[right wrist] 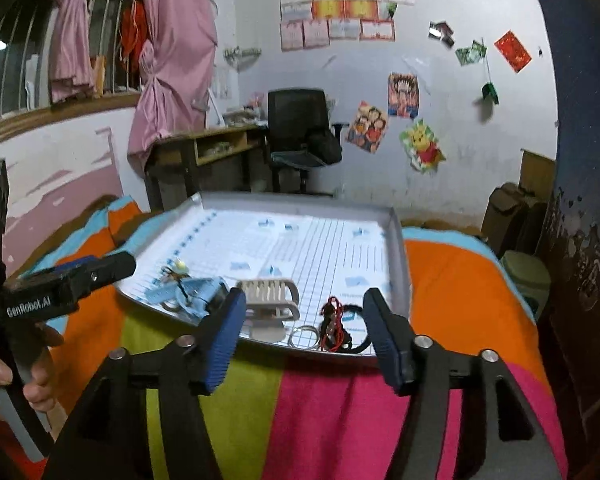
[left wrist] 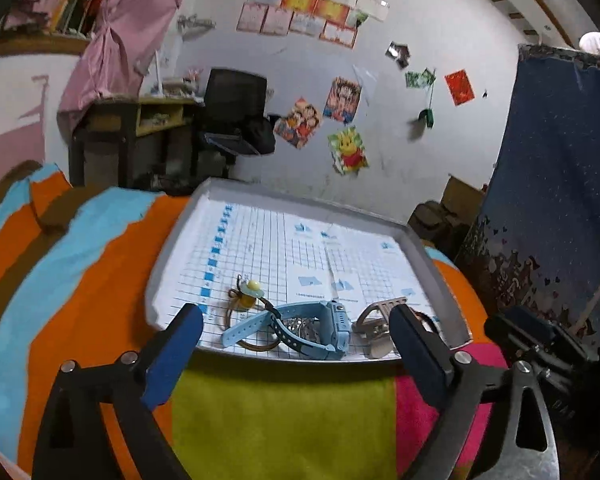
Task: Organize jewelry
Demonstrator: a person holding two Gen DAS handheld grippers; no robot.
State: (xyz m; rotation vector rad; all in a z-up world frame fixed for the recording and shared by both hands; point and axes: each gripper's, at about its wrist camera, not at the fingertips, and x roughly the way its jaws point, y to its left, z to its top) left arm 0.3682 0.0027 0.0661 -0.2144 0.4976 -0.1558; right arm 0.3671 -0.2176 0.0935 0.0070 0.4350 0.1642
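So the jewelry's all bunched along the near edge of the tray [left wrist: 172, 240], which sits on a striped blanket [left wrist: 80, 260] in orange, blue, green and pink. On the left there's a light blue watch [left wrist: 300, 328] lying across a brown ring-shaped bracelet [left wrist: 256, 342], with a little yellow charm [left wrist: 249, 291] just beyond it. Right of the watch is a metal clip thing [left wrist: 374, 322], ribbed on top in the right wrist view. Further right, near the tray's near right corner, there's a pair of thin silver rings [right wrist: 305, 335] and a tangle of red cord [right wrist: 334, 322] touching something black, can't make out what. The tray's lined with grid-printed paper [left wrist: 300, 248], and most of it is bare toward the far side. Left tongs [left wrist: 296, 344] are spread wide, holding nothing, hanging just short of the near rim, one tip each side of the watch and clip. Right tongs [right wrist: 305, 332] are wide too and empty, framing the clip, rings and cord. A hand [right wrist: 24, 364] grips the left handle at the left edge of the right wrist view. Behind it all is a wall with posters [right wrist: 422, 146], a desk [right wrist: 204, 148] with a black chair [right wrist: 296, 120], and pink curtains [right wrist: 172, 60].
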